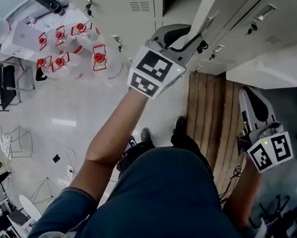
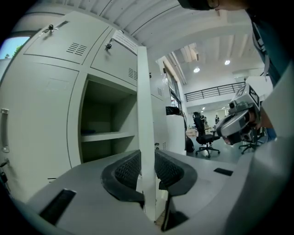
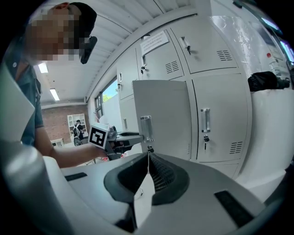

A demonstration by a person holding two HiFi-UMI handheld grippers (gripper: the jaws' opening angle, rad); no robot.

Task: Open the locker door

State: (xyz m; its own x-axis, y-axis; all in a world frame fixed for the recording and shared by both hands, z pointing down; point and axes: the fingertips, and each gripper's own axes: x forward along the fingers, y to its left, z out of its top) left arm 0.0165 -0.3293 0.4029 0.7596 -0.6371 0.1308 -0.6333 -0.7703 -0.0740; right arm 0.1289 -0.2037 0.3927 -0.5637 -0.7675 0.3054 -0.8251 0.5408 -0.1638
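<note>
The left gripper (image 1: 186,39), at the top centre of the head view, has its jaws drawn in narrow and pressed on the free edge of the locker door (image 2: 143,92). The door stands open and shows edge-on as a pale strip running up the middle of the left gripper view. Left of the door in that view, the open compartment (image 2: 98,114) shows one shelf (image 2: 106,136). In the right gripper view the door's face fills the centre, with its handle (image 3: 146,128) near its left edge. The right gripper (image 1: 249,100) sits at the right of the head view, by a slatted wooden board (image 1: 210,106) and well apart from the door. Its jaws meet at the tips with nothing between them.
</note>
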